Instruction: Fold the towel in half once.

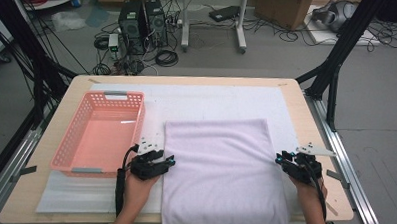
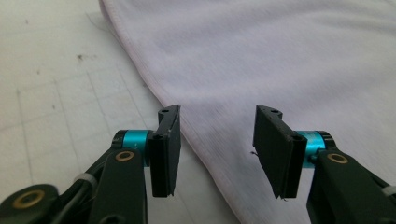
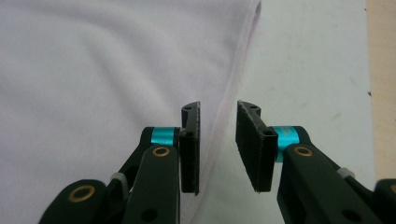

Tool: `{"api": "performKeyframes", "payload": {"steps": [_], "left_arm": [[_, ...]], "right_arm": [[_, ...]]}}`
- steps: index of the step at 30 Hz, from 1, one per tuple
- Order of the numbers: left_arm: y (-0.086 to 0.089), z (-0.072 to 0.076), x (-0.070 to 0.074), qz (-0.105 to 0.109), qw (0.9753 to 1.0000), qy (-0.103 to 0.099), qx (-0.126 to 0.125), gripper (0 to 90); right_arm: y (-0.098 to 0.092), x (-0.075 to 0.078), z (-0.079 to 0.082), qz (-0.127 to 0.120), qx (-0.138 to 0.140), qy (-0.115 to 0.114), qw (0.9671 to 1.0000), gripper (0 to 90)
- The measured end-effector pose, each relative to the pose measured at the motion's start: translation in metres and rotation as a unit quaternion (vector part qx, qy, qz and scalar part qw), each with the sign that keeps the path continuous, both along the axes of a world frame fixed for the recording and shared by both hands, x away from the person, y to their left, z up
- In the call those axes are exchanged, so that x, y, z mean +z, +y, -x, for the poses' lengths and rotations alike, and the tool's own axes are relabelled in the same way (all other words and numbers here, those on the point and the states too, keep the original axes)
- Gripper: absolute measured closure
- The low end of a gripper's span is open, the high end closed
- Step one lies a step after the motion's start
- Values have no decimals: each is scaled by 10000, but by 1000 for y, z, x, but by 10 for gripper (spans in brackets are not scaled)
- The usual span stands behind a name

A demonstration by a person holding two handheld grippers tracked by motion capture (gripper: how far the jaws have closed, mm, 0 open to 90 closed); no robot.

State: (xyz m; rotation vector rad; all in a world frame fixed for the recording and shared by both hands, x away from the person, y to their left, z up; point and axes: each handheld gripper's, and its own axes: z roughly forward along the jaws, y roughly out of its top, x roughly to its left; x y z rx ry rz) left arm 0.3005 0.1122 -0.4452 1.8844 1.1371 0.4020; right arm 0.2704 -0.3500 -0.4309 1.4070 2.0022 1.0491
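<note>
I see a pale lilac towel [image 1: 221,173] lying flat on the near middle of the desk [image 1: 306,115], its near edge hanging over the desk's near rim. It rests on a white mat [image 1: 211,99] that covers most of the desktop. To the left of the towel, on the same mat, sits a pink basket [image 1: 99,133] with nothing visible inside it.

My left tool [image 1: 169,161] is at the towel's left edge, about halfway along its length, held in a hand [image 1: 139,186] that comes in from the near side. In the left gripper view the towel [image 2: 280,70] runs diagonally between the jaws, which stand wide apart — the hem passes just inside the left one, and nothing is clamped. The mat [image 2: 60,88] shows bare on the left of that view.

My right tool [image 1: 279,159] is at the towel's right edge, roughly level with the left one, so the two face each other across the cloth. In the right gripper view the jaws stand apart too, though closer together than the left pair, and the towel's [image 3: 107,70] hem runs up through the gap between them — I cannot tell whether either jaw touches the cloth. The mat [image 3: 308,70] lies on the right there.
</note>
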Motion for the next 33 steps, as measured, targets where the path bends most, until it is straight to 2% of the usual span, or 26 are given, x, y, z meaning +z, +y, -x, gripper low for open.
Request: {"api": "performKeyframes", "payload": {"steps": [1, 3, 5, 7, 9, 12, 13, 15, 16, 19, 20, 22, 25, 27, 28, 30, 31, 32, 33], "left_arm": [[-2, -4, 0, 21, 10000, -39, 65, 502], [-4, -14, 3, -76, 10000, -27, 30, 502], [-5, -22, 4, -50, 9998, -161, 90, 504], [-6, -35, 7, -141, 9998, -98, 139, 511], [-6, -47, 8, -128, 9994, -107, 296, 513], [-9, -63, 12, -358, 9983, -207, 416, 521], [-11, -68, 12, -309, 9983, -219, 441, 523], [-15, -78, 13, -342, 9976, -218, 562, 516], [-16, -83, 12, -375, 9970, -231, 629, 513], [-18, -98, 9, -443, 9956, -53, 827, 492], [-18, -101, 7, -430, 9950, -87, 900, 490], [-17, -108, 5, -523, 9936, 5, 1005, 487], [-17, -115, 1, -604, 9931, 45, 1009, 487], [-16, -119, -4, -571, 9939, 86, 943, 494], [-17, -119, -4, -587, 9940, 16, 926, 498], [-17, -120, -5, -529, 9954, -27, 793, 576], [-19, -120, -5, -509, 9966, -50, 643, 704], [-22, -120, -4, -637, 9956, -129, 673, 803], [-25, -120, -3, -721, 9944, -194, 745, 826]], "right_arm": [[0, 1, -3, -1, 22, -9, 10000, 689], [2, 3, -13, 13, 85, -18, 10000, 677], [5, 4, -22, 7, 139, -37, 9999, 670], [7, 4, -32, 12, 209, -49, 9998, 665], [8, 3, -42, -4, 256, -45, 9997, 653], [9, 3, -57, 31, 282, -3, 9996, 635], [8, 3, -62, 39, 270, 0, 9996, 634], [7, 4, -71, -79, 214, 60, 9997, 636], [7, 4, -75, -54, 203, 58, 9998, 640], [8, 5, -89, 72, 181, 102, 9998, 641], [8, 4, -93, 71, 146, 121, 9998, 629], [7, 3, -102, 82, 105, 160, 9998, 594], [6, -2, -116, 76, 53, 250, 9996, 553], [7, -6, -124, 70, 68, 323, 9994, 537], [9, -9, -128, 84, 104, 348, 9993, 542], [15, -14, -133, 184, 261, 376, 9988, 604], [18, -16, -134, 280, 345, 377, 9983, 668], [19, -16, -135, 308, 378, 298, 9984, 772], [20, -15, -136, 329, 328, 283, 9985, 832]]}}
